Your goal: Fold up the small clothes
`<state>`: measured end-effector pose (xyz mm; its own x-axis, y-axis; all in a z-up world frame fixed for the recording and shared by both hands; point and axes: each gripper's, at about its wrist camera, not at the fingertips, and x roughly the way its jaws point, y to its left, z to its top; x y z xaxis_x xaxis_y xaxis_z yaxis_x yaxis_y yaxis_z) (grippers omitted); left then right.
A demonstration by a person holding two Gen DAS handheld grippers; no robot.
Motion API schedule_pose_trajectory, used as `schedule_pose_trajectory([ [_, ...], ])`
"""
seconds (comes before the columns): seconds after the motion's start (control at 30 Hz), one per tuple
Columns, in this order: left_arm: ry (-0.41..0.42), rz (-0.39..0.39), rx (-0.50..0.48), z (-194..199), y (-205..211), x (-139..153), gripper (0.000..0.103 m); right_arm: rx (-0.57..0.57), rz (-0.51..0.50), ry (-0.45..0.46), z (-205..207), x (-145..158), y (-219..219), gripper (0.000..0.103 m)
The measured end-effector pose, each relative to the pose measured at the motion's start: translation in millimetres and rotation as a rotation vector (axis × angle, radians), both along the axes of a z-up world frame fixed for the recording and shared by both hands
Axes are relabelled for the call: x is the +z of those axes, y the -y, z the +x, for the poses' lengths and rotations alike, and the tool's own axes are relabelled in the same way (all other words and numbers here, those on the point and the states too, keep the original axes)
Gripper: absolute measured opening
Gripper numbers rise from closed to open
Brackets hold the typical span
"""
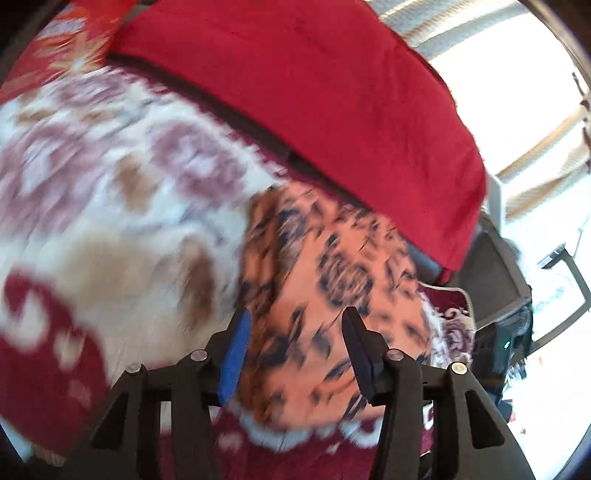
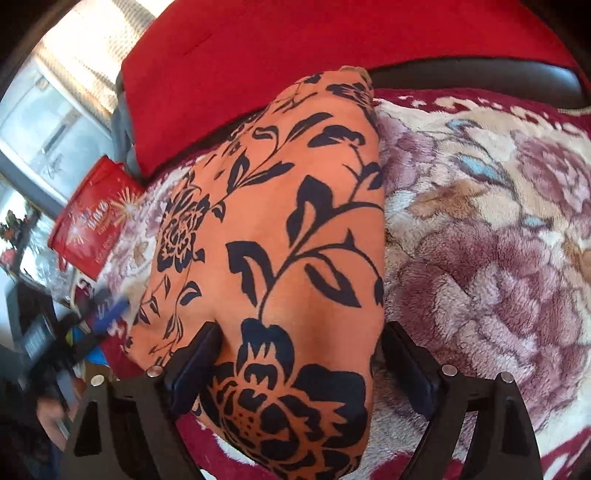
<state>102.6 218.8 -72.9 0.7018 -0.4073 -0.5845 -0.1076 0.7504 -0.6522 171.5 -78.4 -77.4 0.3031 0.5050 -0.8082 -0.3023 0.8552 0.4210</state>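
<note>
The orange cloth [image 2: 280, 236] runs lengthwise from six to twelve o'clock between the right gripper [image 2: 299, 365]'s open fingers, nearer than the open, empty left gripper [image 1: 295, 347].

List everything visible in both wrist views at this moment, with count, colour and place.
orange cloth: one, orange with black floral print, lying folded on the blanket, beneath both grippers.
blanket: one, cream and maroon plush with mauve flowers, under the cloth.
red cushion: one, plain red, beyond the cloth.
red bag: one, red with white print, past the blanket's edge, left in the right wrist view.
left gripper: black, one blue pad, jaws apart above the cloth, not gripping; view blurred.
right gripper: black, jaws wide, straddling the cloth's near end.
</note>
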Motion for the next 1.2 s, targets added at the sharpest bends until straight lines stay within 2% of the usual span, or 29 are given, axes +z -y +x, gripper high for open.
schedule_pose_trajectory([
  [0.13,-0.041,-0.009,-0.058,60.7,-0.1,-12.8,0.051,-0.008,0.002,-0.001,-0.9,0.2,0.6,0.092],
  [0.37,-0.108,-0.030,-0.089,104.5,-7.4,-34.6,0.051,0.000,0.015,-0.004,-0.5,-3.1,0.9,0.092],
  [0.4,-0.119,-0.043,-0.087,108.1,-9.7,-37.5,0.049,0.000,0.014,-0.005,-0.8,-3.1,1.1,0.092],
  [0.43,-0.122,-0.064,-0.101,111.9,-11.0,-40.1,0.042,0.001,0.014,-0.006,-0.2,-3.4,1.0,0.092],
  [0.47,-0.125,-0.085,-0.119,114.8,-12.8,-43.6,0.020,0.002,0.013,-0.007,0.2,-3.6,1.0,0.092],
  [0.53,-0.121,-0.092,-0.124,119.2,-11.3,-42.0,0.015,0.003,0.013,-0.012,0.6,-2.5,1.8,0.092],
  [0.57,-0.102,-0.061,-0.101,114.8,-10.6,-33.3,0.011,0.004,0.014,-0.017,1.2,-1.4,2.5,0.092],
  [0.67,0.010,0.009,-0.033,91.4,-10.5,-4.7,0.011,0.003,0.021,-0.025,3.2,2.6,6.1,0.092],
  [0.73,-0.064,0.053,-0.040,98.2,-2.7,-20.9,0.012,0.002,0.031,-0.037,4.1,1.3,10.7,0.092],
  [0.77,-0.114,0.081,-0.041,104.2,1.5,-35.4,0.019,0.006,0.037,-0.040,4.6,0.6,11.6,0.092],
  [0.83,-0.117,0.042,-0.014,103.9,-4.3,-45.0,0.028,0.010,0.044,-0.041,5.9,2.0,14.0,0.092],
  [0.87,-0.112,0.020,0.008,100.3,-8.7,-42.9,0.039,0.002,0.047,-0.036,5.8,4.3,16.3,0.092],
  [0.9,-0.112,0.012,0.034,95.8,-12.3,-40.0,0.044,-0.005,0.054,-0.028,5.7,6.4,18.8,0.092],
  [0.97,-0.116,0.003,0.062,81.9,-18.3,-32.4,0.046,-0.027,0.078,-0.021,7.5,9.6,27.2,0.092],
  [1.03,-0.098,-0.023,0.064,63.5,-21.8,-25.4,0.055,-0.050,0.119,-0.031,15.6,9.7,36.0,0.092],
  [1.07,-0.093,-0.030,0.064,52.7,-20.4,-23.0,0.071,-0.058,0.144,-0.036,20.5,9.2,38.9,0.092],
  [1.1,-0.096,-0.020,0.057,44.3,-16.5,-22.5,0.079,-0.069,0.180,-0.045,27.3,8.7,41.3,0.092],
  [1.2,-0.116,0.030,-0.004,31.3,3.4,-33.1,0.079,-0.050,0.285,-0.122,52.5,-2.0,33.7,0.092],
])
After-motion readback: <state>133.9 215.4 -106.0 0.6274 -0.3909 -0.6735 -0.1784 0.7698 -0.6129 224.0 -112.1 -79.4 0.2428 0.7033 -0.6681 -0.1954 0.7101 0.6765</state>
